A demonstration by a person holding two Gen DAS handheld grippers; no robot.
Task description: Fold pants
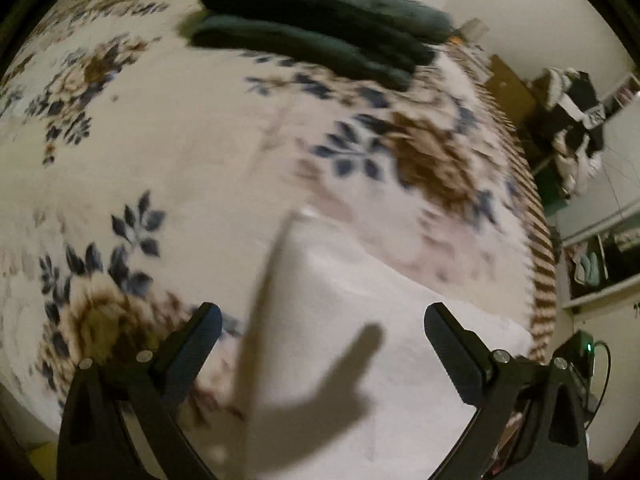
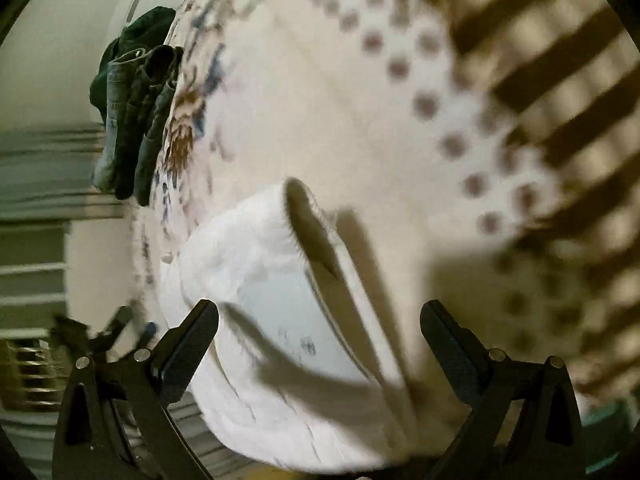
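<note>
The white pants (image 1: pixel 360 340) lay on the bed (image 1: pixel 180 152), on a floral blanket, directly under both tools and close to the bed's near edge. The left tool (image 1: pixel 322 344) stood spread wide with nothing between its fingers, poised above the white cloth, where a raised fold edge (image 1: pixel 276 264) ran away from the camera. The right tool (image 2: pixel 318 344) was likewise spread and empty, looking down on a thick, rounded, already doubled part of the pants (image 2: pixel 256 264), with a pale printed label (image 2: pixel 296 336) showing on an inner face. A stack of dark folded garments (image 1: pixel 316 28) sat well apart at the far side of the bed. Both views were blurred, so fine detail of seams and corners could not be told. The step in hand looked like reaching for a fresh hold on the white garment to make the next fold. To do it well, each tool should come down on an outer corner or edge of the doubled cloth, catch all the layers together rather than only the top one, and close firmly before lifting. The two should then rise evenly and carry the cloth across in one line, keeping it taut between them so no crease bunched.
</note>
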